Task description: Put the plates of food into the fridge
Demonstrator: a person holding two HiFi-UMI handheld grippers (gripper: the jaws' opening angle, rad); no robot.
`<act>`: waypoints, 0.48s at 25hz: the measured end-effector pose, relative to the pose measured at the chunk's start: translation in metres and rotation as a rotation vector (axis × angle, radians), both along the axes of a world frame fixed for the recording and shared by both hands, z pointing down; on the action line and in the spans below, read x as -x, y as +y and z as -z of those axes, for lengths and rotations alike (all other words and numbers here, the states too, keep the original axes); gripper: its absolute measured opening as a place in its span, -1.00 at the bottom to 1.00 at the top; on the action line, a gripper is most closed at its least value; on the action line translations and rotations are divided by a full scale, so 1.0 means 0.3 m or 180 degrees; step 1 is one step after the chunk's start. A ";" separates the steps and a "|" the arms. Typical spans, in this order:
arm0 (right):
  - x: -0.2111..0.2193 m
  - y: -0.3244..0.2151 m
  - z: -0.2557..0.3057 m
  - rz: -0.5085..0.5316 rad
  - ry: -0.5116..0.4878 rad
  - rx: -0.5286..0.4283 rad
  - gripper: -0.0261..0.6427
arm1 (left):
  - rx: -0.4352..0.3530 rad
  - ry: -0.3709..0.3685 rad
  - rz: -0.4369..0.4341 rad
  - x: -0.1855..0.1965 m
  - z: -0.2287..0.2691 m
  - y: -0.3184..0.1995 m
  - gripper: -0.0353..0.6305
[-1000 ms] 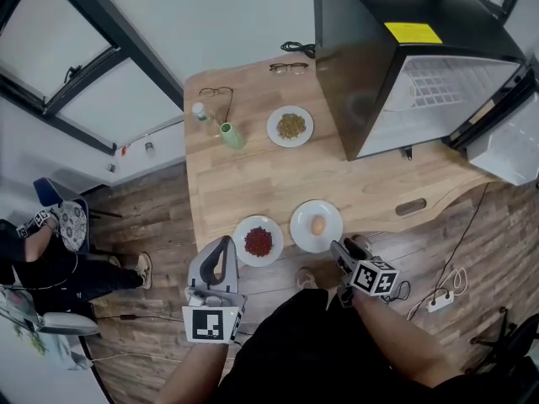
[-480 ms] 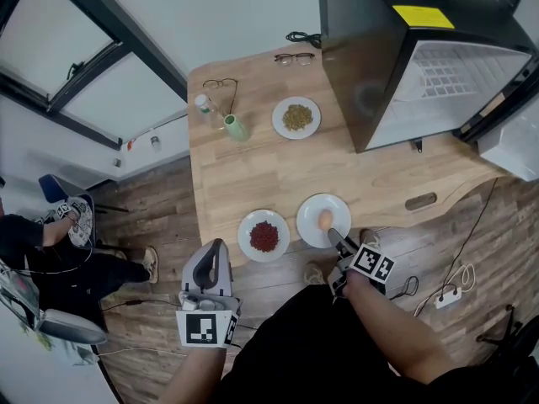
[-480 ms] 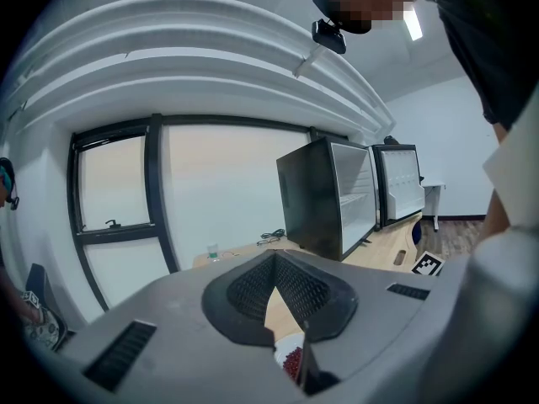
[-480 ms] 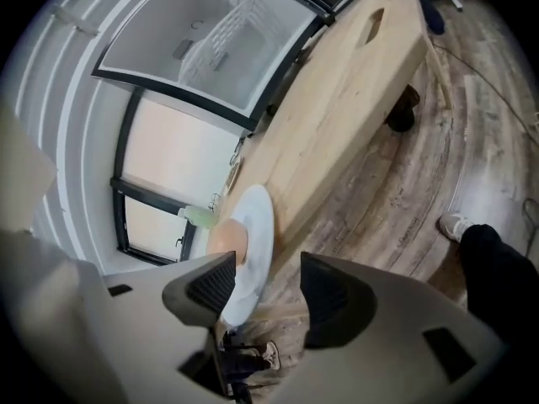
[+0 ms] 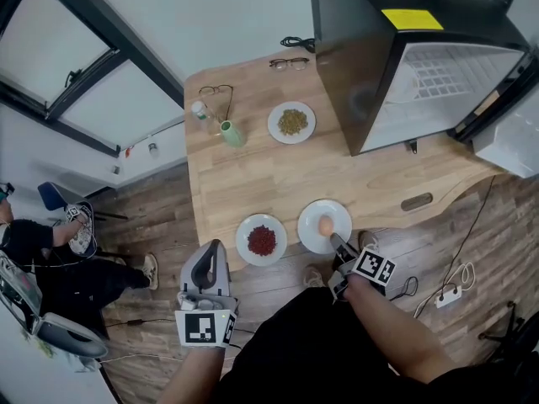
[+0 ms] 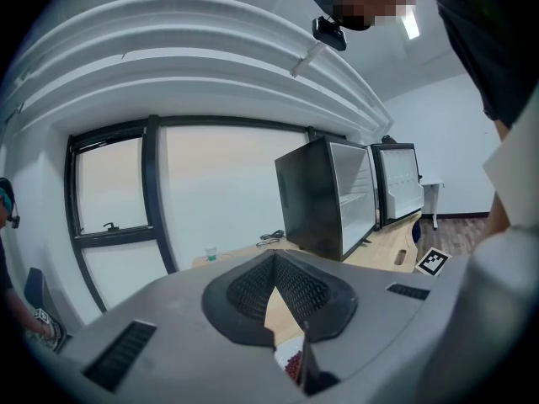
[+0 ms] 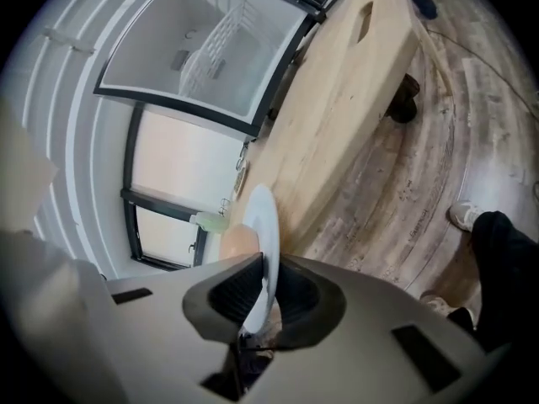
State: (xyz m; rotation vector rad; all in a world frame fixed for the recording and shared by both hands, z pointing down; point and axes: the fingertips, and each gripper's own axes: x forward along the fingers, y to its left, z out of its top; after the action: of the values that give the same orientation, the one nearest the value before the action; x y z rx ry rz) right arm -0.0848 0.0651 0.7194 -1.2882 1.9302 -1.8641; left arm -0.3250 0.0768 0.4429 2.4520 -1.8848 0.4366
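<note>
Right gripper grips egg plate at table edge.
Its jaws have just been closing and now pinch the plate's near rim. Left gripper hangs off the edge, jaws together, empty.

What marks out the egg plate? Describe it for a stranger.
From the open black fridge on the light wooden table, come to the table's near edge, where two round white plates sit side by side. It is the right-hand plate, holding a single tan egg, not red bits; the right gripper has just closed its jaws on its rim.
</note>
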 end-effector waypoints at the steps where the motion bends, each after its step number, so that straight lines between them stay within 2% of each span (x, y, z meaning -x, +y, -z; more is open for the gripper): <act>1: -0.005 -0.002 0.014 -0.0007 -0.0040 -0.0030 -0.78 | -0.0008 0.0008 -0.0015 -0.008 0.001 -0.007 -0.88; 12: -0.106 -0.043 0.141 -0.0113 -0.0278 -0.0123 -0.82 | -0.0062 0.0127 -0.0270 -0.178 0.033 -0.092 -0.88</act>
State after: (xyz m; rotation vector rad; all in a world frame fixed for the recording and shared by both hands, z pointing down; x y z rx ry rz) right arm -0.0529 0.0523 0.6772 -1.2012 1.8779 -1.8252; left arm -0.2716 0.0493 0.4330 2.5405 -1.7841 0.3703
